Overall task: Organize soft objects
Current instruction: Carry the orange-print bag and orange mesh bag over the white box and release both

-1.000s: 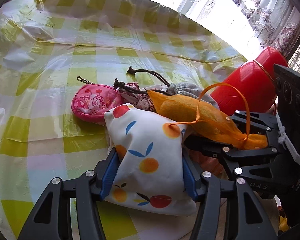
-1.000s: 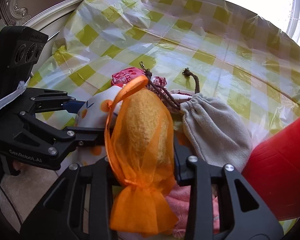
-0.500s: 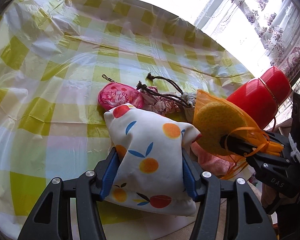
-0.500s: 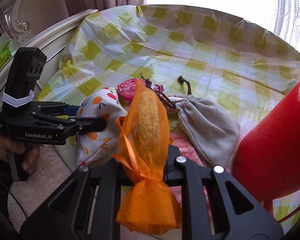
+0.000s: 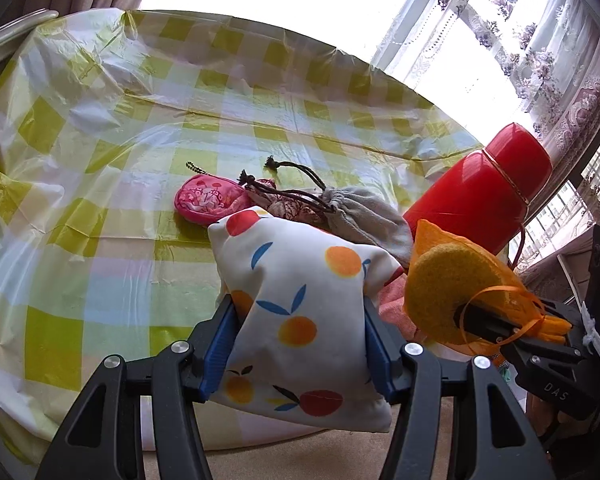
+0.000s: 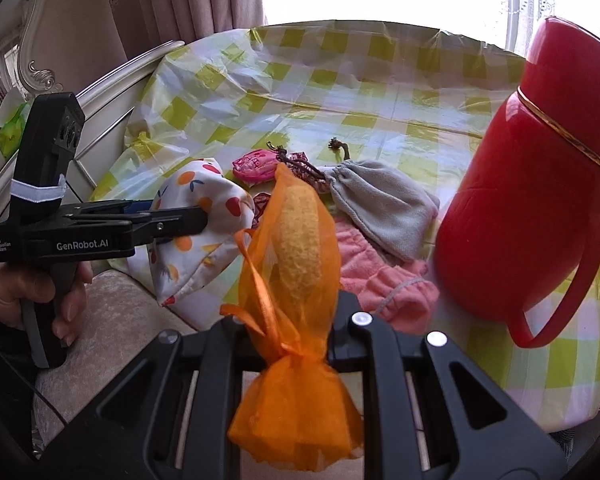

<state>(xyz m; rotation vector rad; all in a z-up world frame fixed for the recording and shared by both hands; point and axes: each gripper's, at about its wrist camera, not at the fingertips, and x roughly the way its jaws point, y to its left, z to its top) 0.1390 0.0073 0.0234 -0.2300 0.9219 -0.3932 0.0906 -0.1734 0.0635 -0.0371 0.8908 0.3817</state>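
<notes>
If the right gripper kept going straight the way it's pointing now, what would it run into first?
Probably the pink towel, which lies on the table just ahead of the right gripper, with the grey drawstring pouch beyond it. The gripper is shut on the orange mesh bag, so the bag would touch first. Depth is uncertain.

- Fruit-print pouch (image 5: 300, 312): white, with orange and red fruits and blue leaves.
- Mesh bag (image 6: 296, 280): sheer orange with an orange ribbon, a yellow sponge inside.
- Drawstring pouch (image 6: 384, 204): plain grey, dark brown cord.
- Small purse (image 5: 208, 200): hot pink with a pale print.
- Towel (image 6: 380, 280): salmon pink.
- Flask (image 6: 532, 184): glossy red, thin gold band.
- Desk cover (image 5: 100, 160): yellow-green, white and pale blue checks.
- Left gripper (image 5: 300, 344): black with blue pads.
- Right gripper (image 6: 296, 320): black.
</notes>
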